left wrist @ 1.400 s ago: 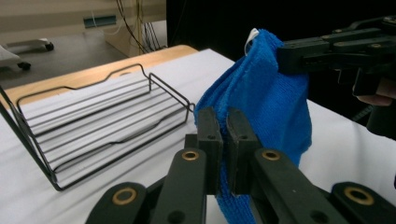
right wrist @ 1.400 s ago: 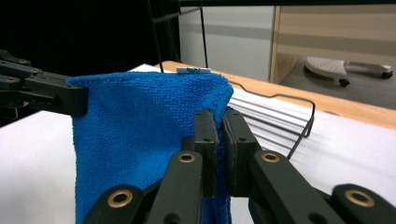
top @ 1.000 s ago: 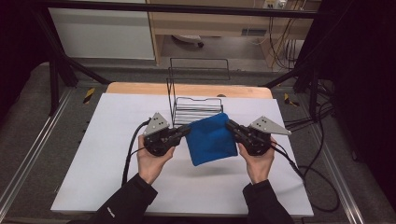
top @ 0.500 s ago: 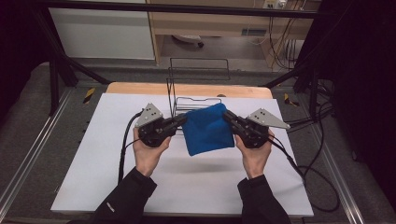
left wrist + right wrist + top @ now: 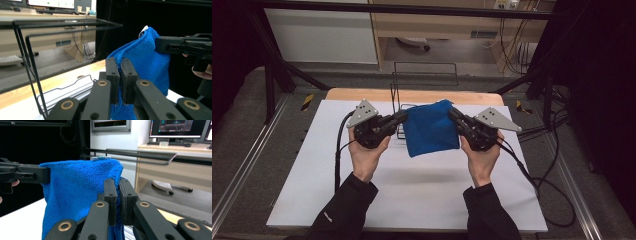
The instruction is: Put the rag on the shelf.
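The blue cloth [image 5: 430,129] hangs above the table [image 5: 412,200], in front of the black wire rack [image 5: 424,75]. The left gripper [image 5: 401,116] pinches its 9 o'clock edge; the right gripper [image 5: 453,115] pinches its 3 o'clock edge, jaws pressed together on the fabric.

Both forearms wear dark, near-black sleeves [image 5: 343,212] ending at the wrist; the left one carries a small pale mark near the cuff. Hands bare. Left tool [image 5: 400,117]: black body, linked black arms with brass-coloured pivot rings, two flat black jaws each showing small screw holes. On top sits a grey three-cornered plate [image 5: 362,112] dotted with dark holes. A black cable [image 5: 337,156] loops from its rear. Right tool [image 5: 455,117]: same black build, same grey plate [image 5: 495,119], and a longer black cable [image 5: 532,177] trailing off in coils.
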